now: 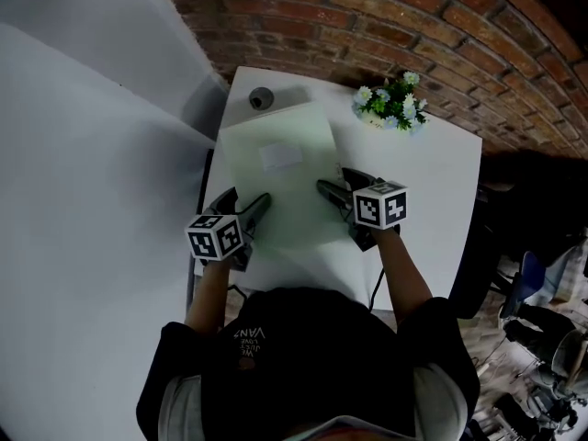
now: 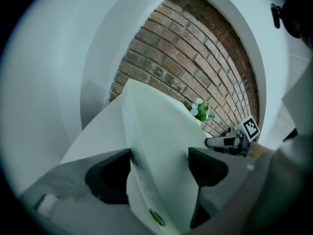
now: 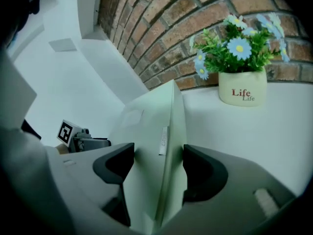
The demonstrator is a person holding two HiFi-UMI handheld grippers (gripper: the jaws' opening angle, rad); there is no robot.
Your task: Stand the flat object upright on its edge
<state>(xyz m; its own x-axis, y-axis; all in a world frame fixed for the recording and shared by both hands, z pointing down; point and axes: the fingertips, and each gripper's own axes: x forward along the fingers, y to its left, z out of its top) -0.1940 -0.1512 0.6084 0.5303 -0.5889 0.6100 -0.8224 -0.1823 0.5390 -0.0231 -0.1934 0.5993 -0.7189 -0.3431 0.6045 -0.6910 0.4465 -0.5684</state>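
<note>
The flat object (image 1: pixel 280 177) is a pale green, box-like slab with a white label on its broad face. It is held over the white table (image 1: pixel 432 182) between both grippers, broad face turned up toward the head view. My left gripper (image 1: pixel 260 205) is shut on its left edge, and in the left gripper view the slab (image 2: pixel 161 141) fills the gap of that gripper (image 2: pixel 159 163). My right gripper (image 1: pixel 329 189) is shut on the right edge, where the slab (image 3: pixel 151 131) sits between the jaws of this gripper (image 3: pixel 157 160). Whether its lower edge touches the table is hidden.
A small pot of blue and white flowers (image 1: pixel 390 104) stands at the table's back right, near the brick wall (image 1: pixel 386 16). A dark round object (image 1: pixel 261 98) lies at the back left corner. White panels border the table's left side; clutter sits on the floor at lower right.
</note>
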